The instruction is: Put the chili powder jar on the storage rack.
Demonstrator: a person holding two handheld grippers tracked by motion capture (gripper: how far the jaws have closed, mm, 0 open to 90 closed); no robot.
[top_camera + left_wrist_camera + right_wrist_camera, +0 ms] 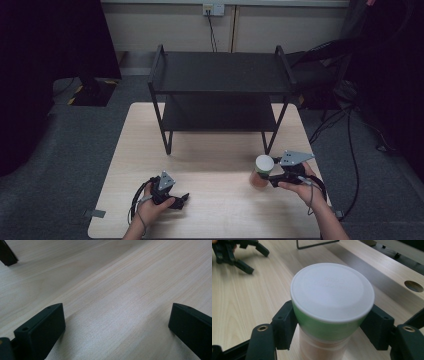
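My right gripper (271,178) is clamped on the cup (261,170), jaws squeezing its green band just under the white lid (332,291), approx 4 o'clock on the table (215,150). Cup sits upright w/ the rack (220,95) at its 11. Left gripper (181,200) at 7 o'clock, jaws wide, nothing between them.

The left gripper (181,200) is held low at about seven o'clock in the high view, its jaws spread wide apart and pointed toward three o'clock. The right gripper (270,179) is held at about four o'clock, its jaws pointed toward nine o'clock and pressed against both sides of a container (329,315).
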